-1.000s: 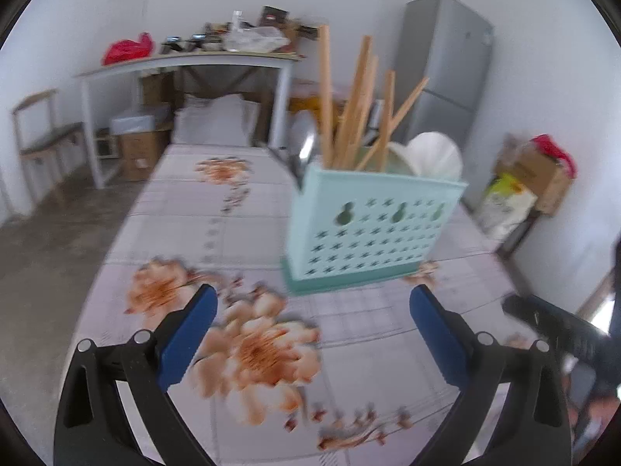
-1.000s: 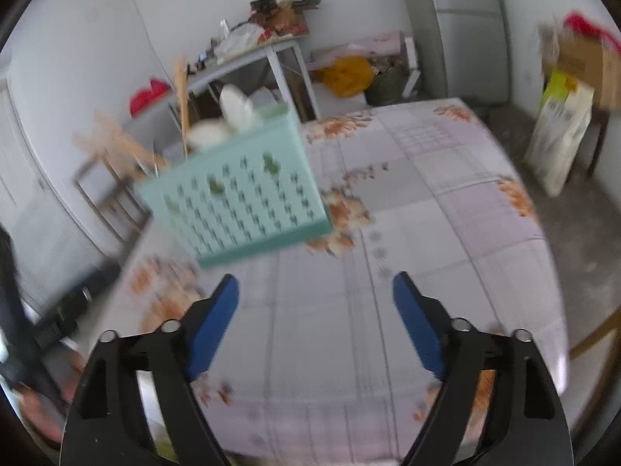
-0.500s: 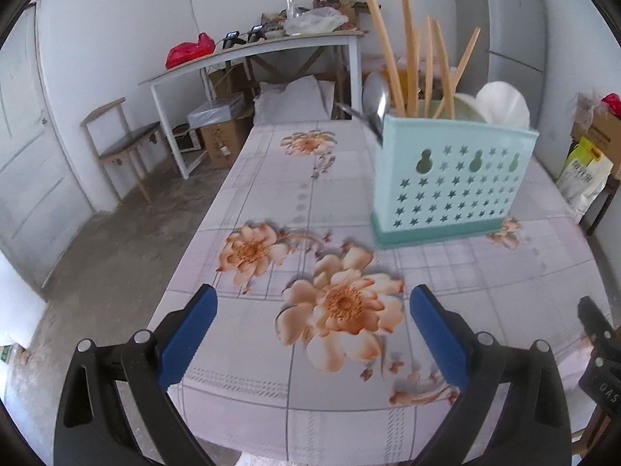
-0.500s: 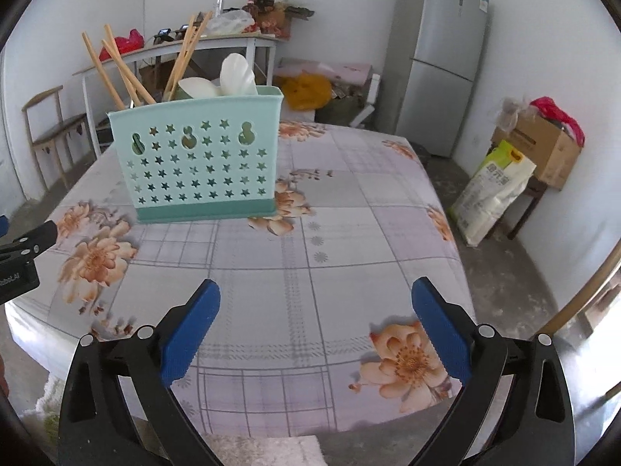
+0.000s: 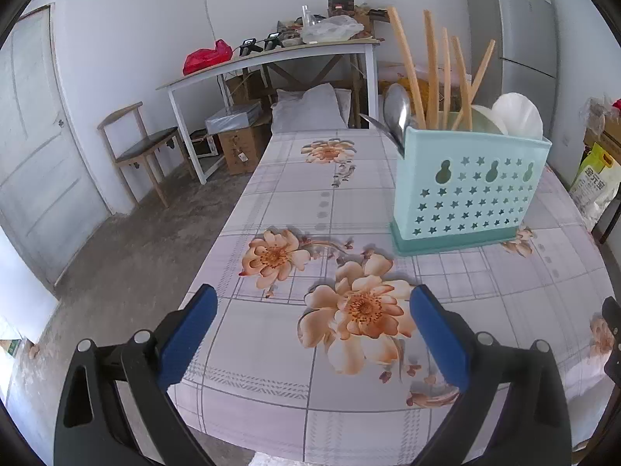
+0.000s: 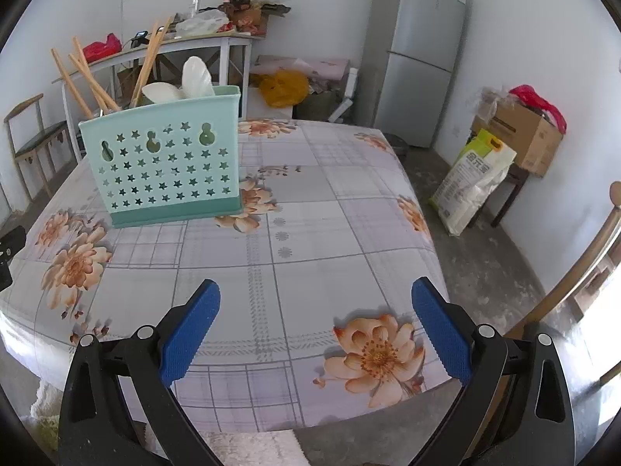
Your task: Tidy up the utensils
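With chopsticks [image 5: 431, 73] and spoons [image 5: 518, 114] standing in the mint caddy [image 5: 469, 190] on the floral tablecloth [image 6: 318, 233], both the left gripper [image 5: 310, 330] and right gripper [image 6: 314, 326] hover empty with fingers spread, so the sorting looks finished and nothing seems left but to withdraw.

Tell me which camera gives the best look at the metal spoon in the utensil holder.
The left wrist view. There the metal spoon shows its shiny bowl above the near-left corner of the teal utensil holder, beside the wooden chopsticks. In the right wrist view the holder and chopsticks are visible, but the spoon cannot be made out.

Grey fridge [image 6: 417, 54] by wall, wooden chair [image 5: 141, 147] near door [image 5: 35, 136], cluttered white bench [image 5: 271, 62]
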The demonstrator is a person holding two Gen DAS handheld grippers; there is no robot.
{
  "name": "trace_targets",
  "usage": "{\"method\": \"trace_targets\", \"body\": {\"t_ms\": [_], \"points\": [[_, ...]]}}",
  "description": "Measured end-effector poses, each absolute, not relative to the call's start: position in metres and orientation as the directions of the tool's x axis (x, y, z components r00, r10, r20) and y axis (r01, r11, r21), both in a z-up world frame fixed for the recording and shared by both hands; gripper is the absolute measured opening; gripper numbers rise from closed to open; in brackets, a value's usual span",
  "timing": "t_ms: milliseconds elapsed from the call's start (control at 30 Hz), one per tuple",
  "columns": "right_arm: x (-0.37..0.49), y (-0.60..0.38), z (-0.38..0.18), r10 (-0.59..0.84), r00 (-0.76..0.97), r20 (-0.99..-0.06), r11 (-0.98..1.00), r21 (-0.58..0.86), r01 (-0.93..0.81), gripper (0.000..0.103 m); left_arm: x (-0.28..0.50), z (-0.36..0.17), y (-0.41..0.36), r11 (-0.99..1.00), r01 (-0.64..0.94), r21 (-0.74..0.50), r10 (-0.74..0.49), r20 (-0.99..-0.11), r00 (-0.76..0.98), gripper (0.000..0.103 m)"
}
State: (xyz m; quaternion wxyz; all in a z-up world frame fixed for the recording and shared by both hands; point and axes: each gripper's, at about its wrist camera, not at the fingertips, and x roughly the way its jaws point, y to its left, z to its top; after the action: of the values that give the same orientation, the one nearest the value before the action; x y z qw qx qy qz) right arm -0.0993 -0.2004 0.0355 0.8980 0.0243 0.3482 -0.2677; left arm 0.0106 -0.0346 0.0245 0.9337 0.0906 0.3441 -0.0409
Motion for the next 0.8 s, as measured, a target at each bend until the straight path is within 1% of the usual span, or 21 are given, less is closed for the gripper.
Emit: {"method": "trace_targets", "body": {"t_ms": [233,800], "points": [[-0.0985,-0.1979,0.0363,-0.46,0.614,-0.642,0.858,-0.142,0.494,0.095,0.0111,0.025,-0.0323,0.983,0.131,0.126,-0.016,-0.658,0.753,0.097],[-0.0991,-0.1936,0.0369,-0.458,0.617,-0.64,0.859,-0.141,0.492,0.095,0.0093,0.0245,-0.032,0.983,0.128,0.134,-0.011,-0.65,0.76,0.097]]}}
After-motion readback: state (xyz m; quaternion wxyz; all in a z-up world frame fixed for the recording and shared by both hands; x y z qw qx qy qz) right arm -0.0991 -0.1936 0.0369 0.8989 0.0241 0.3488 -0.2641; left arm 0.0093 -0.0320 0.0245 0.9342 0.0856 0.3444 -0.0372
